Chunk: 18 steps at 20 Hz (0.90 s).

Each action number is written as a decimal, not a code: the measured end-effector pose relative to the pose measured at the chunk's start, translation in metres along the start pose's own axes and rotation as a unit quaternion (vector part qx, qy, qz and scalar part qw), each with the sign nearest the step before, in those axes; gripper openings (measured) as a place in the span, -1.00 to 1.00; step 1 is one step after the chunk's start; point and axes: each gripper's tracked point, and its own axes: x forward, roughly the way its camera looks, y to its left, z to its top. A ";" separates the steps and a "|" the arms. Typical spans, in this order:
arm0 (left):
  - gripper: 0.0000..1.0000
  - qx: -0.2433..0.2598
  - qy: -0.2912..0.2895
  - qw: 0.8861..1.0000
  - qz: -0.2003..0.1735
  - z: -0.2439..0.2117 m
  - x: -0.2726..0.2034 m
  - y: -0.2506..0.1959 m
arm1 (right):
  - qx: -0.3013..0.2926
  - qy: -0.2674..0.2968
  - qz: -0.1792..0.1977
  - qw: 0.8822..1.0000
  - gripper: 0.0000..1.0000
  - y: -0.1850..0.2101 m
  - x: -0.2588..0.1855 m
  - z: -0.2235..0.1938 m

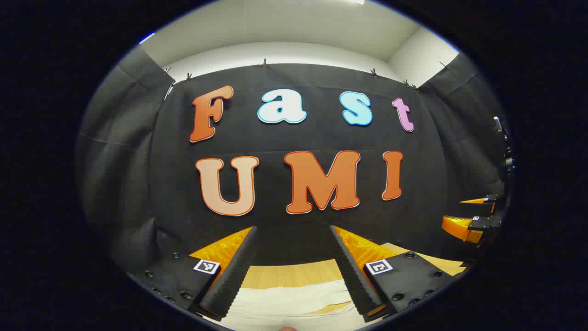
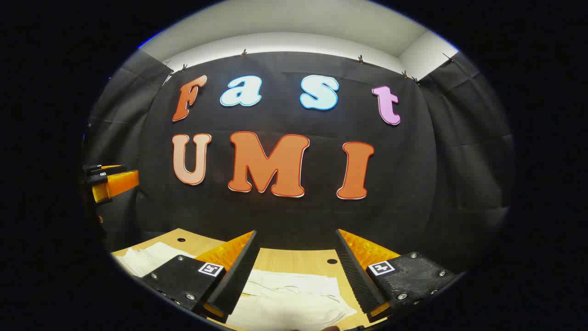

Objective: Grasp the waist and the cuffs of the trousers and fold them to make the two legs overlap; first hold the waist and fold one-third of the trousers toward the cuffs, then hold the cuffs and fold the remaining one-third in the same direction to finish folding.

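Observation:
White trousers (image 1: pixel 287 301) lie flat on the wooden table (image 1: pixel 294 276), low in the left gripper view between my left gripper's fingers. My left gripper (image 1: pixel 292 228) hangs open above them, nothing between its fingers. In the right gripper view the trousers (image 2: pixel 294 299) spread wrinkled under my right gripper (image 2: pixel 295 232), which is also open and holds nothing. Another stretch of the white cloth (image 2: pixel 147 257) lies further left on the table. Each gripper appears at the edge of the other's view: the right gripper (image 1: pixel 452 210) far right, the left gripper (image 2: pixel 128 172) far left.
The wooden table (image 2: pixel 294 259) has small round holes (image 2: pixel 331 261) near its back edge. Black cloth walls close the booth behind and on both sides. A dark stand with equipment (image 1: pixel 505 151) rises at the far right of the left gripper view.

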 end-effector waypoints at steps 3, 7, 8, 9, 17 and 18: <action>0.96 0.012 -0.005 1.000 -0.012 -0.002 -0.004 -0.008 | 0.009 0.002 0.003 1.000 0.97 0.001 -0.006 -0.003; 1.00 -0.003 0.003 1.000 -0.023 -0.013 -0.002 -0.004 | -0.002 -0.013 -0.013 1.000 0.97 0.001 -0.007 0.002; 1.00 -0.003 0.003 1.000 -0.017 -0.014 -0.002 0.000 | -0.005 -0.012 -0.014 1.000 1.00 0.004 -0.006 0.000; 1.00 -0.004 0.002 1.000 -0.016 -0.014 -0.001 0.004 | -0.009 -0.009 -0.017 1.000 1.00 0.005 -0.006 -0.003; 1.00 -0.018 0.047 0.999 0.002 -0.053 0.000 0.051 | -0.024 0.032 -0.069 0.997 0.98 -0.008 0.001 -0.028; 1.00 -0.025 0.060 0.998 0.005 -0.062 0.000 0.058 | -0.022 0.042 -0.076 0.996 0.98 -0.012 0.001 -0.033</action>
